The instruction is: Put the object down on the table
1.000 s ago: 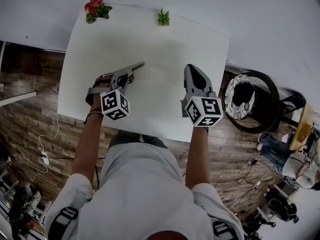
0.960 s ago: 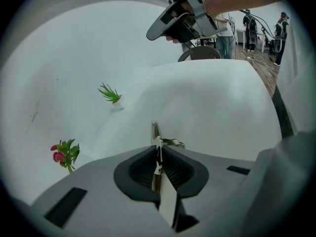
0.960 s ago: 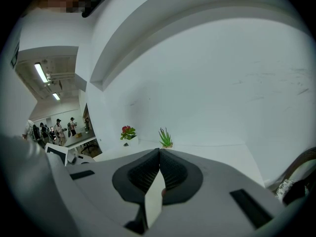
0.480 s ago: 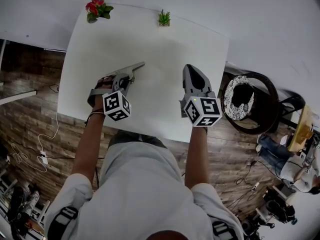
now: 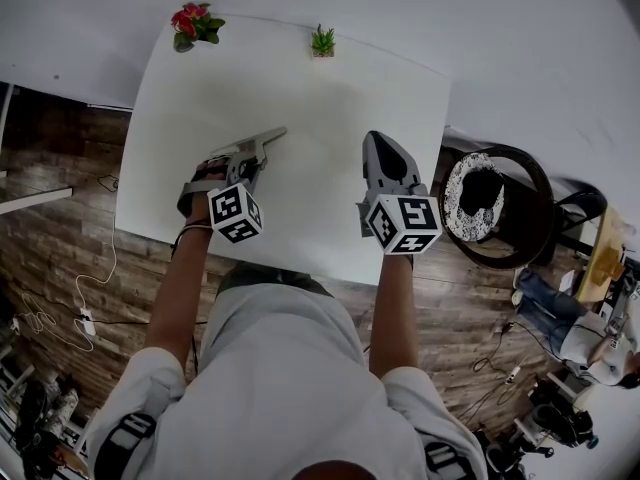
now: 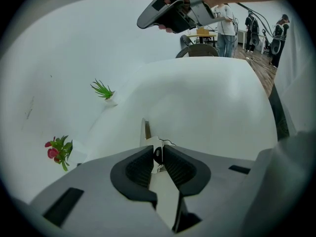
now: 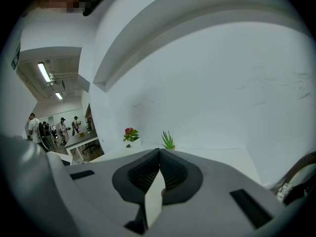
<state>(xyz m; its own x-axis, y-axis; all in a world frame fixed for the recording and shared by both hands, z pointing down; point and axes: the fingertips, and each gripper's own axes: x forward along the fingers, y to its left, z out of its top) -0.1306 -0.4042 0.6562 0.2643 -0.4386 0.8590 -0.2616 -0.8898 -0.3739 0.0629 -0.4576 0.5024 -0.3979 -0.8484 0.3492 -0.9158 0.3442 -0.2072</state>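
The object [image 6: 149, 141] is a small pale thing: a flat strip pokes forward, with a dark round bit and a thin wire loop beside it. What it is exactly, I can't tell. It's pinched between the ribbed pads of the left gripper [image 6: 157, 151], whose jaws are pressed in on it from both sides.

In the head view that gripper is over the white table [image 5: 300, 88], near and to the left of the spiky green plant [image 5: 322, 40], with its nose angled toward that plant. Whether the object touches the tabletop, I can't tell.

Over to the right gripper [image 5: 375, 140]: it's near and a little right of the spiky plant, well apart from the left one. In its own view the jaws are pressed together at the tips with nothing between them.

So that's two grippers, one in each of the person's hands, and each carries one cube with black-and-white square markers: left cube [image 5: 237, 213], right cube [image 5: 403, 223].

There are two small potted plants, both at the table's far edge. The red-flowered plant [image 5: 195, 18] stands well left of the spiky one, at the corner.

One round dark chair [image 5: 500, 148] with a speckled seat stands on the wood floor, off the table's right side, near and to the right of the spiky plant. A thin pale cable [image 5: 95, 278] trails on the floor, near and far to the left of it.

A few people stand in the background of both gripper views.
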